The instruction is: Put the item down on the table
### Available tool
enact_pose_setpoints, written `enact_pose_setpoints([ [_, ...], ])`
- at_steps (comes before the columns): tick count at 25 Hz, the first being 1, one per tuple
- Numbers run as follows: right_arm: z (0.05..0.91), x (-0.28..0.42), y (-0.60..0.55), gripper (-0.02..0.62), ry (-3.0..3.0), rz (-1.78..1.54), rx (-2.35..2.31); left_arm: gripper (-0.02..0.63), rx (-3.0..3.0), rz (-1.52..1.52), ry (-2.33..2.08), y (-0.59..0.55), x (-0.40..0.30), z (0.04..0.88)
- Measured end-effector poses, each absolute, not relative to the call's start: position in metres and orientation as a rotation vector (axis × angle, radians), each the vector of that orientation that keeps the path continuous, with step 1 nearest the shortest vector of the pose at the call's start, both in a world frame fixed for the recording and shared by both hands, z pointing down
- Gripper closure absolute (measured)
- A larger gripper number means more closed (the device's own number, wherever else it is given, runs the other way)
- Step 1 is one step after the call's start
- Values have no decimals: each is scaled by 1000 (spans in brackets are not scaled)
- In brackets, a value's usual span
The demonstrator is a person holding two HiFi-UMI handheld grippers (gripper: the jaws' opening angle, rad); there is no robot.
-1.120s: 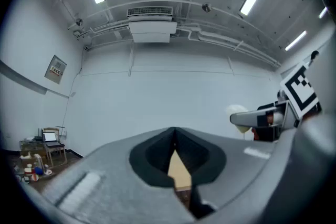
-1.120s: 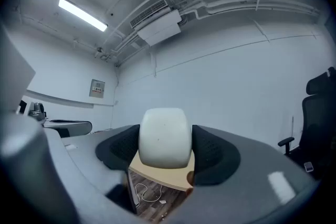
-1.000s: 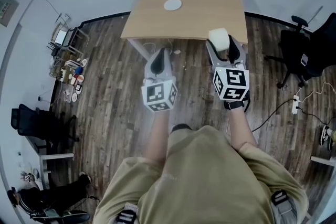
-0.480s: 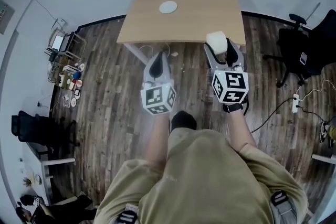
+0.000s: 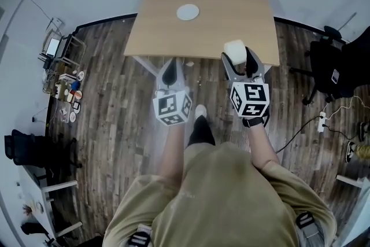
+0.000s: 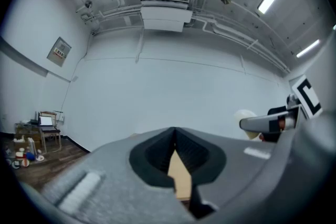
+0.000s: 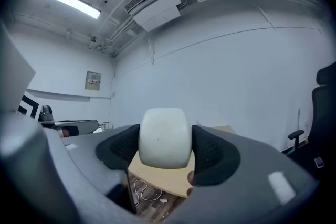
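Observation:
My right gripper (image 5: 237, 58) (image 7: 165, 145) is shut on a rounded white item (image 5: 234, 49) (image 7: 164, 137), holding it just above the near right edge of the wooden table (image 5: 225, 8) (image 7: 157, 178). The item fills the gap between the two dark pads. My left gripper (image 5: 170, 73) (image 6: 176, 157) is shut and holds nothing; it hovers over the floor just short of the table's near edge. In the left gripper view the right gripper (image 6: 265, 123) with the white item (image 6: 247, 115) shows at the right.
A small white disc (image 5: 188, 11) lies on the table toward its far left. A black office chair (image 5: 338, 66) stands to the right, with cables (image 5: 315, 121) on the wood floor. Clutter and a small rack (image 5: 58, 61) sit at the left wall.
The person has stepped closer to the table. Both grippers have moved forward, and the right one with the white item now reaches the table's near edge.

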State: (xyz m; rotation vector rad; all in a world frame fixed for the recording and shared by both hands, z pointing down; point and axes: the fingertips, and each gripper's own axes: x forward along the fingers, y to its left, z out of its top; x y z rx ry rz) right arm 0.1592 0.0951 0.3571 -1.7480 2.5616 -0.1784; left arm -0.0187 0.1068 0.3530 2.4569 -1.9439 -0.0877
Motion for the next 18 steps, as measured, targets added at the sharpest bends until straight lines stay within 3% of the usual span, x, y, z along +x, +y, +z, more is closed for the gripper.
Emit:
enact_pose_setpoints([
  [18,351,6,-157,278,2607,-169,-1826,604,2502,-180,-1868,-145,-151,340],
])
